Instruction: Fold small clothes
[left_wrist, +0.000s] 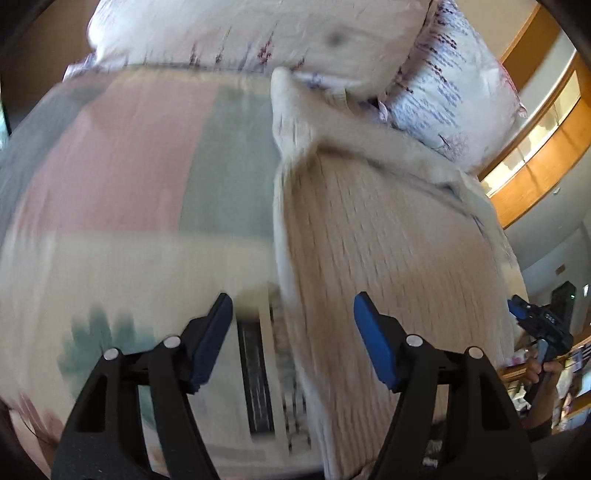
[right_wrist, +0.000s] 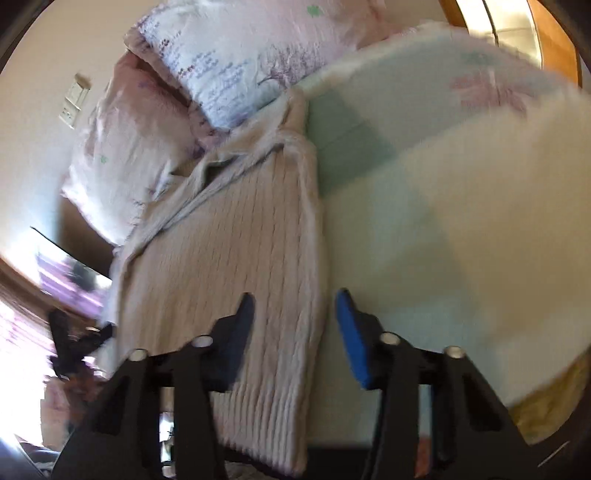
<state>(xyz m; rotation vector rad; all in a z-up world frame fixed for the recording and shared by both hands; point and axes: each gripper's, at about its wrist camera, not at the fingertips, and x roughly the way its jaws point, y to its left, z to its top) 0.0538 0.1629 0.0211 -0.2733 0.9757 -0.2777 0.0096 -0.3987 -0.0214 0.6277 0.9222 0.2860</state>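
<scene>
A cream ribbed knit sweater (left_wrist: 388, 258) lies flat on the bed, its sleeves folded in across the top. It also shows in the right wrist view (right_wrist: 229, 251). My left gripper (left_wrist: 293, 314) is open and empty, hovering over the sweater's left edge near its hem. My right gripper (right_wrist: 295, 314) is open and empty, hovering over the sweater's right edge near its hem. The right gripper also shows at the far right of the left wrist view (left_wrist: 517, 306). The left gripper shows, blurred, at the left of the right wrist view (right_wrist: 74, 332).
The bedspread (left_wrist: 129, 166) has pink, green and cream blocks. Floral pillows (left_wrist: 258, 33) lie at the head of the bed, just beyond the sweater. Wooden furniture (left_wrist: 535, 177) stands to the right of the bed. Both views are motion-blurred.
</scene>
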